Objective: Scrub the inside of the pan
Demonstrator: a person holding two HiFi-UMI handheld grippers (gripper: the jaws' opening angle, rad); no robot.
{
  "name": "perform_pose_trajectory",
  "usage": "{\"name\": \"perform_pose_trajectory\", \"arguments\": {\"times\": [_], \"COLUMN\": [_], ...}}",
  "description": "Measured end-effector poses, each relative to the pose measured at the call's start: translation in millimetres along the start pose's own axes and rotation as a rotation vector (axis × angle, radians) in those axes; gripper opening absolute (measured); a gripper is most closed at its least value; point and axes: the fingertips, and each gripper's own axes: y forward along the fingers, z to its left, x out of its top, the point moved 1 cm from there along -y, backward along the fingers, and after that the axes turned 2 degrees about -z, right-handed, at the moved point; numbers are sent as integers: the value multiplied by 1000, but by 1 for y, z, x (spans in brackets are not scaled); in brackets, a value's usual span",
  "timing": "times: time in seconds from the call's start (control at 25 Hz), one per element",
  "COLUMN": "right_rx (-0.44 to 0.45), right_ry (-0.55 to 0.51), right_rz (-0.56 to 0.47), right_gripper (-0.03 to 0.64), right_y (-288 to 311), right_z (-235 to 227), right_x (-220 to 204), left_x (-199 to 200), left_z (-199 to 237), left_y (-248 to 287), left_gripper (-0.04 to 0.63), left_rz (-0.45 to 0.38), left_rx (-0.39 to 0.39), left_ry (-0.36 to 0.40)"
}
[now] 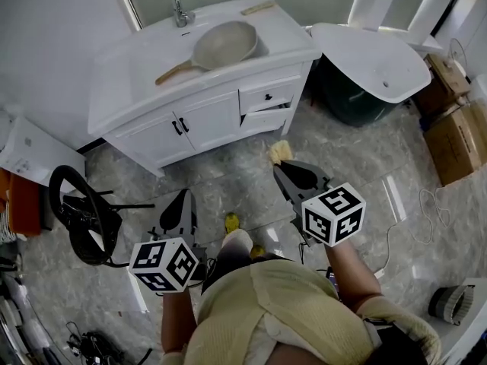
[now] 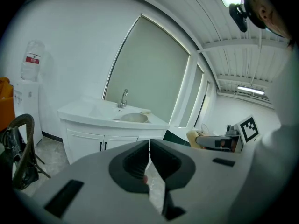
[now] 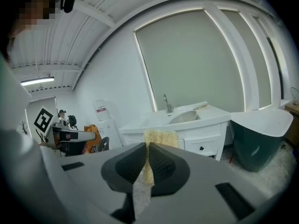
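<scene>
The pan [image 1: 224,44] is seen at the far side of the scene, lying in the sink [image 1: 263,49] of a white table [image 1: 137,67] with cupboard doors, just near of the tap [image 1: 179,10]; it is round and shallow, with a dull grey-beige inside, and its wooden handle [image 1: 173,73] is laid out to the left over the table top; whether the inside is soiled cannot be told at this range. Both grippers are held well apart from the pan, low over the marbled floor [image 1: 228,166] on the near side; the left gripper [image 1: 183,196] is pressed together with nothing between its jaws; the right gripper [image 1: 284,167] is pinched on a yellow scrubbing pad [image 1: 279,152], whose fuzzy upper edge is shown standing out beyond the jaws, towards the table.
</scene>
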Motion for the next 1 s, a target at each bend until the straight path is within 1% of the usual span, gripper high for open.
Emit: {"name": "perform_pose_trajectory", "arguments": {"times": [0.4,0.6,1.0], "right_rx": [-22,-32,-50], "right_ry": [-7,-8,2], "right_rz": [26,32,37], "right_gripper": [41,41,41], "right_y": [36,66,135], "right_z": [-26,-43,-64], "right_x": [10,26,63], "left_x": [11,30,63], "left_z": [14,28,65], "left_y": [57,92,155], "left_gripper": [61,61,61], "left_rz": [23,29,80], "left_rx": [-38,-59,-89], "left_ry": [10,5,28]}}
